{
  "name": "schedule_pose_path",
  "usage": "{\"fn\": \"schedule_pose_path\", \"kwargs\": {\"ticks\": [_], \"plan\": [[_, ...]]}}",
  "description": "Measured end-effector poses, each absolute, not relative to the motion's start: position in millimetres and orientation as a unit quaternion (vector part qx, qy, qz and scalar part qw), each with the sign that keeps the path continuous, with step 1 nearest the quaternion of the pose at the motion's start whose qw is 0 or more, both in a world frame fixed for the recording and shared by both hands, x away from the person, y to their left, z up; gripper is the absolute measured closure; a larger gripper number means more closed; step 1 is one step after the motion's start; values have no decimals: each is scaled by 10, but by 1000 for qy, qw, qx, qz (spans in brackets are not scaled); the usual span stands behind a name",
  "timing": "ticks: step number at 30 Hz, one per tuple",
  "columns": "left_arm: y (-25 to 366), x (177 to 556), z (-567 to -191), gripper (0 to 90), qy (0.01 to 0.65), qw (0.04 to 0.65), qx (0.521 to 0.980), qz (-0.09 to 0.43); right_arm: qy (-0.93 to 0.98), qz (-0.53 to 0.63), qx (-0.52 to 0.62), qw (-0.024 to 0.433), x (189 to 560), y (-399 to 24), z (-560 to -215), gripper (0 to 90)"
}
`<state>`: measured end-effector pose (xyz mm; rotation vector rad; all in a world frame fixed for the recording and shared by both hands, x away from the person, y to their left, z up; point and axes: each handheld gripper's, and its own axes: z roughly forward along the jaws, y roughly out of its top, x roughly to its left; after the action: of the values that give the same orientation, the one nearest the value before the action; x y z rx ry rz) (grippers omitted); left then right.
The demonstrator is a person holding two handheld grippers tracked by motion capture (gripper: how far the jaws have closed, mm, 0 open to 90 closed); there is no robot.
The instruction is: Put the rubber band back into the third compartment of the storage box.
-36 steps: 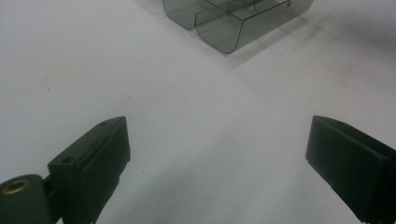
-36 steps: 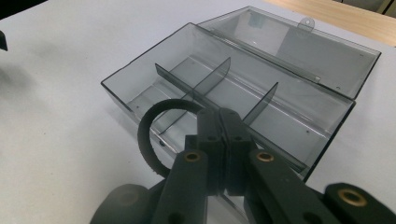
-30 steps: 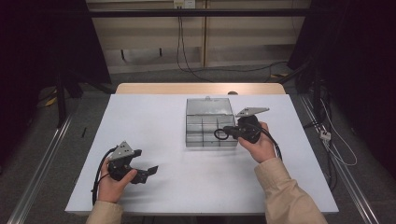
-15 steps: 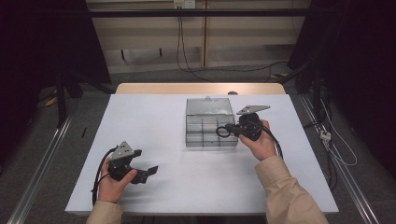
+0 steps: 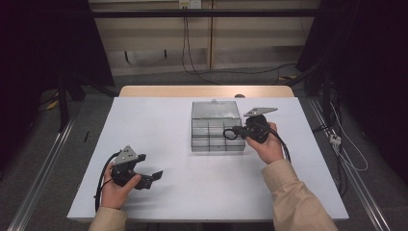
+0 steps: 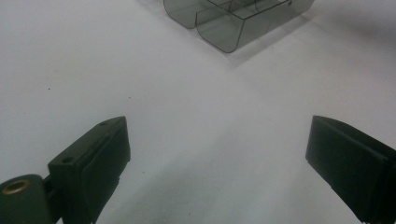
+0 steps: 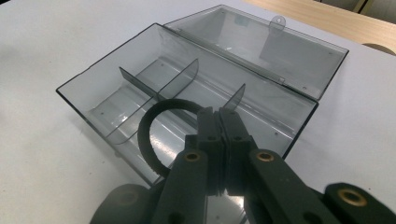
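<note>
While my left tongs [image 5: 153, 176] are idling spread, I'm carrying a black ring [image 7: 156, 133], pinched in my right tongs [image 7: 219, 122], over the open divided box [image 7: 107, 88], needing a compartment beneath.

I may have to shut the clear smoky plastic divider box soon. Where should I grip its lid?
Probably the small tab on the free edge of the open lid of the clear smoky plastic divider box, approached from the far side; it sticks out, and the lid leans away from the compartments.

Dim room with dark surroundings; the white table [image 5: 192, 125] is evenly, softly lit from above. Soft glare streaks the clear plastic box [image 7: 196, 88]. Near black jaws in both gripper views are slightly blurred.
</note>
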<state>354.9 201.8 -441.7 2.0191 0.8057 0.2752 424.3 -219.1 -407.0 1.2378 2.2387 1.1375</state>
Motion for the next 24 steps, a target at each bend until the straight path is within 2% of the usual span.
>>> {"fn": "schedule_pose_path", "kwargs": {"ticks": [24], "plan": [[2023,3548,-4412,64,327,456,820,113,787,394,441,177,4385,-2235,-4056,883]]}}
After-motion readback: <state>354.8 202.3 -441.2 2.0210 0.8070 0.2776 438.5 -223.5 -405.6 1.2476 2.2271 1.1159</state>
